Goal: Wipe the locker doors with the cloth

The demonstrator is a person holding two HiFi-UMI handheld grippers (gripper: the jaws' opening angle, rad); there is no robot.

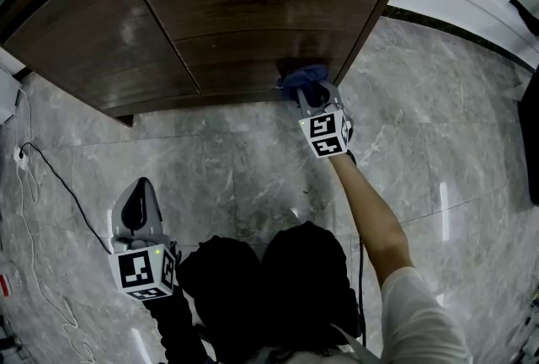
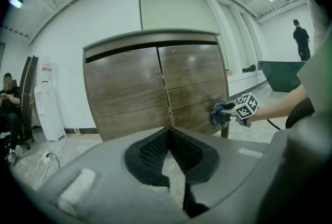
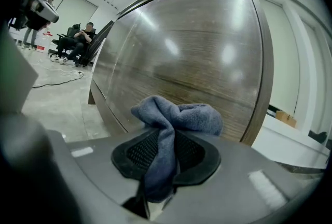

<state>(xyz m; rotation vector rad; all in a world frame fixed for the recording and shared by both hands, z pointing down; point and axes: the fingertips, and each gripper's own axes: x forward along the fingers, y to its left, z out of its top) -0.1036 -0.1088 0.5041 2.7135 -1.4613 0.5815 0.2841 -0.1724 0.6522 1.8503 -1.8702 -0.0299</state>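
A dark wooden locker with two doors stands ahead; the right door [image 1: 278, 8] [image 2: 194, 85] [image 3: 197, 52] and the left door [image 1: 101, 42] [image 2: 124, 93] are both closed. My right gripper [image 1: 305, 91] [image 3: 163, 158] is shut on a blue cloth [image 1: 301, 77] [image 3: 174, 119] [image 2: 220, 112], which is pressed against the lower right part of the right door. My left gripper [image 1: 139, 204] [image 2: 168, 158] hangs low at the left, away from the locker, jaws shut with nothing between them.
The floor is grey marble tile [image 1: 253, 177]. A white cable [image 1: 34, 185] trails over it at the left. A white water dispenser [image 2: 46, 103] stands left of the locker. People sit and stand in the background. A white ledge [image 1: 472, 8] runs to the locker's right.
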